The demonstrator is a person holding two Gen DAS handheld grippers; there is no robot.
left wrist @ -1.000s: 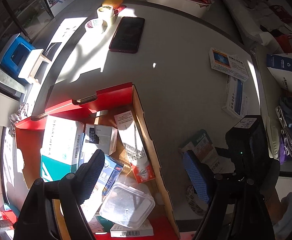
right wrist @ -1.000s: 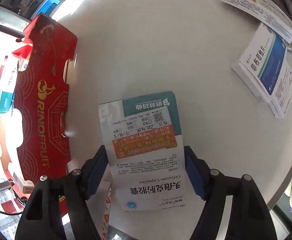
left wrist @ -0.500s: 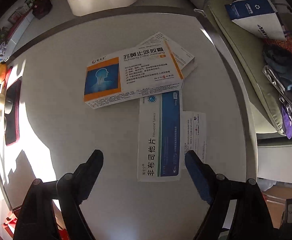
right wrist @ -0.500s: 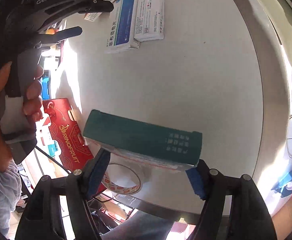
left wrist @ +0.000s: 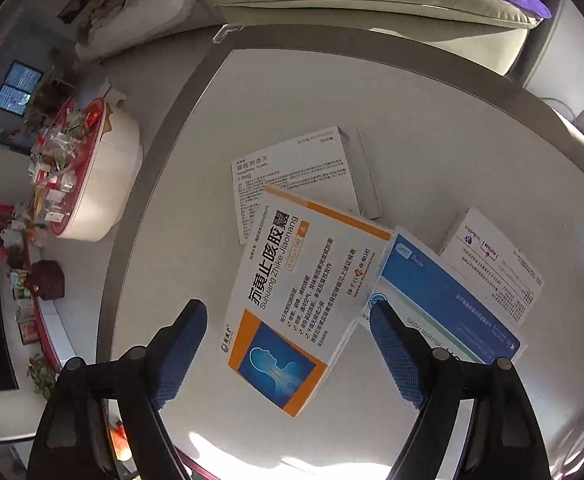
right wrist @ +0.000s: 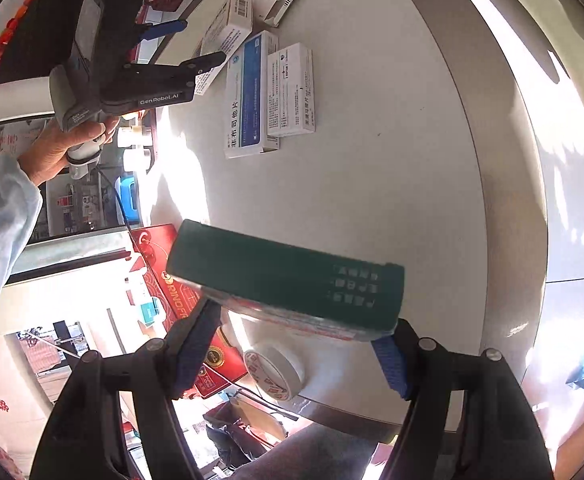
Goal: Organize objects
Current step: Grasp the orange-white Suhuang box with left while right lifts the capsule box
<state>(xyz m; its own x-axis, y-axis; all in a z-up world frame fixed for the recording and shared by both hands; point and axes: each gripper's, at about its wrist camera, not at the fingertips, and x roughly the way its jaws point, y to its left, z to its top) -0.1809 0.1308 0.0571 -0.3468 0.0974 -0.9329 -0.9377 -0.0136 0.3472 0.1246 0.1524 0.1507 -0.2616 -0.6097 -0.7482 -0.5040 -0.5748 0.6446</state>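
Right wrist: right gripper (right wrist: 296, 340) fingers clamp green box (right wrist: 287, 280); left gripper (left wrist: 287, 356) fingers spread above orange box (left wrist: 292, 312).

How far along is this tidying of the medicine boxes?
Partway. The right gripper holds a dark green medicine box off the table. The open left gripper hovers over the orange-and-white box; three more boxes beside it are left on the white round table.

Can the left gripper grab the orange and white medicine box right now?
Probably yes. The left gripper is open, its jaws standing either side of the orange and white box, which lies on top of its neighbours on the table, with nothing covering it.
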